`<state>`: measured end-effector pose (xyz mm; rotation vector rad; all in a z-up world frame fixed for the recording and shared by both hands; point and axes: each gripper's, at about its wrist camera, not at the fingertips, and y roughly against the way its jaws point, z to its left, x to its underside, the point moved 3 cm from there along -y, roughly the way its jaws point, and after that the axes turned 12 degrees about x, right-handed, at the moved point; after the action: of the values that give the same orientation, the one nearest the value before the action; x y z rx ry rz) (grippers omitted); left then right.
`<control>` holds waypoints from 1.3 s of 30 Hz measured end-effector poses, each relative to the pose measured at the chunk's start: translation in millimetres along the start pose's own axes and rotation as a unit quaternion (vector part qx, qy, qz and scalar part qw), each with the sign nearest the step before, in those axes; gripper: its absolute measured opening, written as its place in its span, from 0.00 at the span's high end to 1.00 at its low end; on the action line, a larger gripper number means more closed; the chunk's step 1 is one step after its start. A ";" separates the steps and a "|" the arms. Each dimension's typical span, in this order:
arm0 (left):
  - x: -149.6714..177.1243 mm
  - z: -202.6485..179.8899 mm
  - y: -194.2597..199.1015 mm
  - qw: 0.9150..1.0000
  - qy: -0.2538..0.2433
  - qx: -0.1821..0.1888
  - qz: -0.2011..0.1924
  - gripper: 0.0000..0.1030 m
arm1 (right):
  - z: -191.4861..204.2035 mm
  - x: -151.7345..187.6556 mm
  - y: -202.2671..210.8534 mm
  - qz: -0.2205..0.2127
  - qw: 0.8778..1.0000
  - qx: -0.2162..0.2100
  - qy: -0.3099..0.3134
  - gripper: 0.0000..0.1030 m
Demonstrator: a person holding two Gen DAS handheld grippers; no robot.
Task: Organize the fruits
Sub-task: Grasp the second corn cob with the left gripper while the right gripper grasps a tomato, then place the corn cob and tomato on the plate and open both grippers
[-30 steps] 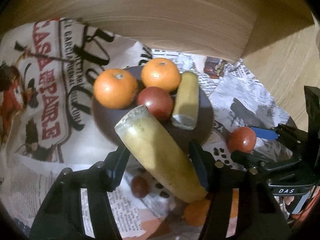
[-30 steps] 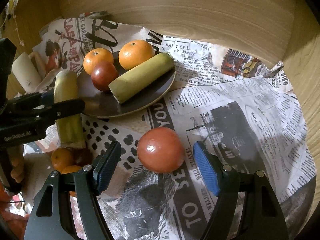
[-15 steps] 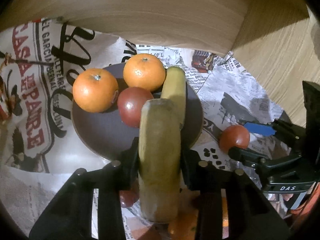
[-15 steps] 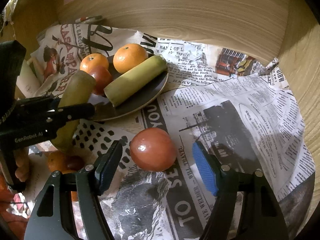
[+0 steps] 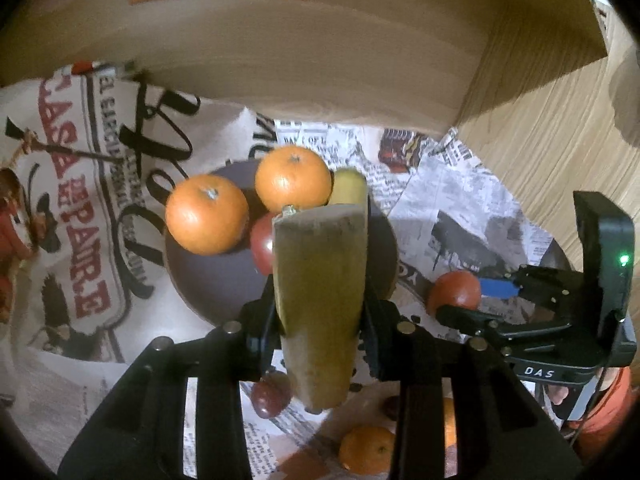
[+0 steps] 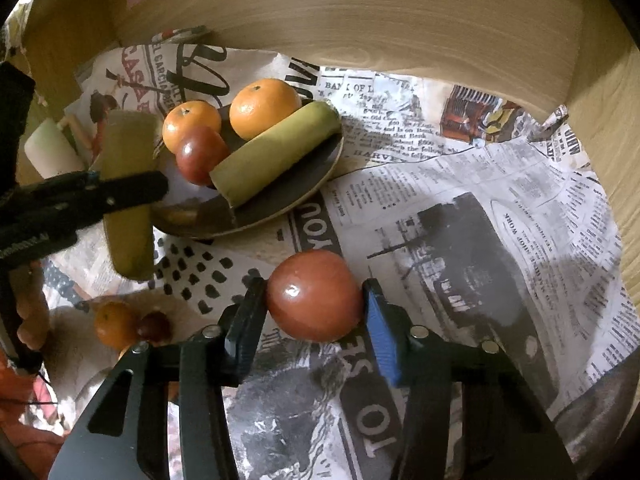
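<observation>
My left gripper [image 5: 320, 320] is shut on a yellow-green banana piece [image 5: 320, 292], held above the near edge of the dark plate [image 5: 208, 280]; it also shows in the right wrist view [image 6: 128, 200]. The plate [image 6: 296, 192] holds two oranges [image 6: 264, 108] [image 6: 191, 124], a red fruit [image 6: 202, 154] and another banana piece [image 6: 276, 152]. My right gripper [image 6: 314, 300] is closed against a red tomato [image 6: 314, 294] on the newspaper; the tomato also shows in the left wrist view [image 5: 454, 292].
Newspaper [image 6: 480, 200] covers the surface, inside a wooden corner with walls [image 6: 360, 20] behind and right. Loose oranges [image 6: 114, 324] and small dark red fruits [image 5: 272, 394] lie near the front. A white cylinder [image 6: 52, 148] stands at the left.
The left gripper has lifted and swung the banana piece toward the plate. The right gripper's fingers have closed from wide apart onto the tomato.
</observation>
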<state>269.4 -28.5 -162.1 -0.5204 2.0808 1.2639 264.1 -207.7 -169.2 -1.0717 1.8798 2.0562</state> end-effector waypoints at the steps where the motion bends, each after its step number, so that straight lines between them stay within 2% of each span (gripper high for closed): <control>1: -2.2 0.6 2.8 1.000 0.001 0.001 -0.003 0.65 | 0.8 0.0 0.6 -0.001 1.000 0.001 0.001 0.56; 10: -19.5 12.3 17.8 1.000 0.005 -0.010 -0.024 0.65 | 4.8 -13.1 17.3 -0.035 0.999 -0.009 -0.007 0.57; 19: -30.7 34.9 15.1 0.999 0.006 -0.031 -0.017 0.65 | 16.8 -40.1 28.2 -0.071 0.997 -0.018 -0.010 0.57; 27: -41.7 48.3 -3.0 1.000 0.009 -0.024 -0.002 0.65 | 29.4 -58.0 15.2 -0.069 0.997 -0.032 -0.012 0.57; 39: -53.1 55.2 -16.6 1.000 0.009 -0.010 0.008 0.65 | 43.4 -81.9 -6.8 -0.056 0.998 -0.024 0.014 0.57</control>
<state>335.3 13.1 -153.9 -0.5263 2.0928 1.2950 310.8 -138.5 -128.3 -1.1935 1.7481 2.0444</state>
